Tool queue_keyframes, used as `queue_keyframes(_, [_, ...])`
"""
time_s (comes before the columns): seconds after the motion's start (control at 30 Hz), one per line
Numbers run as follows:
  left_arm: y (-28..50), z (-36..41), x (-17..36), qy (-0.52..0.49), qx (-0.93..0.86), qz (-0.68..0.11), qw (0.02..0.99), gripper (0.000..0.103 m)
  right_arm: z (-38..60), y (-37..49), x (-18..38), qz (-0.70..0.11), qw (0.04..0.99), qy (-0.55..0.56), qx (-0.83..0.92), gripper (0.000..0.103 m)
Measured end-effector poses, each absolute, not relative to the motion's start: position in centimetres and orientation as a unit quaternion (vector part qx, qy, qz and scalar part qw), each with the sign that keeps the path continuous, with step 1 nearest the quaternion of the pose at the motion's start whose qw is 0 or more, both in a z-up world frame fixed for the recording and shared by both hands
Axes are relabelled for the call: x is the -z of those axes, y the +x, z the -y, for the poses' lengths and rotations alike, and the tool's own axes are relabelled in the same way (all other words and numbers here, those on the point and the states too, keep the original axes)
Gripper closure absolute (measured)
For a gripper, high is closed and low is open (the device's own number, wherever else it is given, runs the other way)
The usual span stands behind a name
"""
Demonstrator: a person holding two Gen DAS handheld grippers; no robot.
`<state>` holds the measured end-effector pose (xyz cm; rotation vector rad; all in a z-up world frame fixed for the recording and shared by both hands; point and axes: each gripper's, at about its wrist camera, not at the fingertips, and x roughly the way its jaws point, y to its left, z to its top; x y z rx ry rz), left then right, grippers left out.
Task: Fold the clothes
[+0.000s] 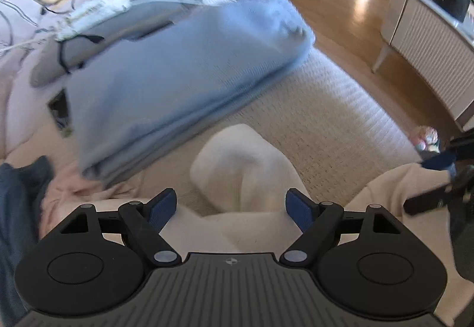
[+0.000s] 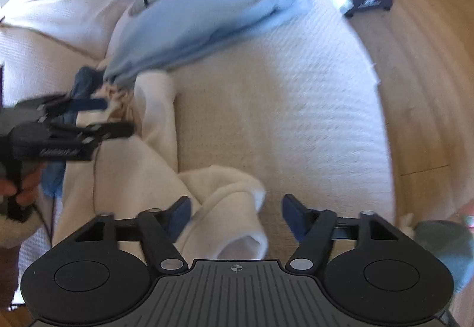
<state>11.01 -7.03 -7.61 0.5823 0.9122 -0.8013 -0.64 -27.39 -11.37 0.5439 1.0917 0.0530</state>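
Left wrist view: the left gripper [image 1: 228, 210] hangs with its jaws apart, nothing between the pads, over a rumpled cream fleece garment [image 1: 237, 167] on the ribbed beige sofa cover [image 1: 326, 119]. A folded light-blue knit garment [image 1: 177, 75] lies beyond.

Right wrist view: the right gripper [image 2: 235, 214] stands parted, a cream fold between the fingers, unpressed.

cream garment [image 2: 225, 208]: soft fleecy cloth, matt
blue folded garment [image 1: 183, 75]: fine knit cloth, matt
bed cover [image 2: 281, 107]: pale ribbed woven cloth, rough texture
floor [image 1: 334, 1]: wood planks, glossy sheen
gripper bodies: black matt plastic, ribbed grey plate, metal rivets
finger pads [image 1: 299, 211]: blue, rubbery-looking
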Motion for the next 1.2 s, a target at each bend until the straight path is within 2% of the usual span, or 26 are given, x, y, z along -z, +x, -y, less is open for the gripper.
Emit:
queue_keyframes(0.03, [11.0, 7.5, 8.1, 0.271, 0.376, -0.424, 0.778, 0.031, 27.2, -0.5, 11.8, -0.516, 0.816, 0.258, -0.029, 0.061])
queue_keyframes(0.07, [11.0, 7.9, 8.7, 0.270, 0.382, -0.428, 0.773, 0.050, 26.9, -0.4, 12.1, -0.519, 0.814, 0.259, -0.033, 0.067])
queue_keyframes(0.1, [11.0, 8.1, 9.2, 0.263, 0.390, -0.437, 0.767, 0.064, 26.7, -0.5, 12.1, -0.518, 0.817, 0.252, -0.035, 0.068])
queue_keyframes(0.13, [10.9, 8.3, 9.6, 0.255, 0.397, -0.445, 0.761, 0.083, 26.4, -0.6, 12.1, -0.517, 0.820, 0.244, -0.038, 0.074])
queue_keyframes(0.17, [10.8, 8.5, 10.1, 0.252, 0.403, -0.451, 0.756, 0.087, 26.1, -0.8, 11.8, -0.515, 0.824, 0.233, -0.041, 0.078])
queue_keyframes(0.27, [10.0, 8.6, 10.1, 0.270, 0.412, -0.438, 0.752, 0.093, 25.4, -1.7, 10.6, -0.516, 0.833, 0.196, -0.037, 0.087])
queue_keyframes(0.43, [10.5, 6.8, 6.2, 0.245, 0.426, -0.412, 0.767, 0.096, 25.4, -2.7, 7.4, -0.489, 0.860, 0.147, -0.013, 0.090])
queue_keyframes(0.47, [10.8, 6.5, 5.1, 0.240, 0.421, -0.402, 0.777, 0.099, 25.4, -2.8, 6.7, -0.480, 0.866, 0.139, -0.009, 0.090])
queue_keyframes(0.73, [13.0, 3.3, -8.7, 0.172, 0.391, -0.245, 0.871, 0.102, 26.4, 1.2, -1.0, -0.382, 0.922, 0.068, 0.008, 0.091])
queue_keyframes(0.77, [13.3, 3.3, -9.2, 0.171, 0.385, -0.244, 0.874, 0.102, 26.6, 1.8, -1.9, -0.368, 0.928, 0.060, 0.011, 0.091])
queue_keyframes(0.83, [13.9, 3.6, -9.1, 0.176, 0.373, -0.254, 0.875, 0.095, 27.1, 2.9, -2.6, -0.363, 0.930, 0.059, 0.016, 0.091])
queue_keyframes(0.87, [14.3, 4.1, -8.2, 0.184, 0.369, -0.270, 0.870, 0.076, 27.3, 3.5, -2.6, -0.365, 0.929, 0.059, 0.019, 0.091])
queue_keyframes(0.9, [14.7, 4.6, -6.7, 0.195, 0.368, -0.292, 0.861, 0.039, 27.6, 4.0, -2.4, -0.370, 0.927, 0.059, 0.022, 0.091])
queue_keyframes(0.93, [15.0, 5.2, -5.0, 0.203, 0.365, -0.314, 0.853, 0.026, 27.8, 4.0, -1.5, -0.382, 0.922, 0.058, 0.022, 0.091])
queue_keyframes(0.97, [15.3, 5.8, -3.2, 0.212, 0.363, -0.336, 0.843, 0.023, 28.0, 4.1, -0.6, -0.393, 0.917, 0.058, 0.024, 0.091])
queue_keyframes(1.1, [16.1, 7.8, 3.2, 0.223, 0.370, -0.412, 0.802, 0.025, 30.0, 3.3, 3.8, -0.431, 0.897, 0.091, 0.050, 0.090])
queue_keyframes(1.2, [16.8, 8.3, 6.6, 0.221, 0.350, -0.441, 0.797, 0.021, 30.8, 2.5, 5.6, -0.444, 0.887, 0.111, 0.055, 0.090])
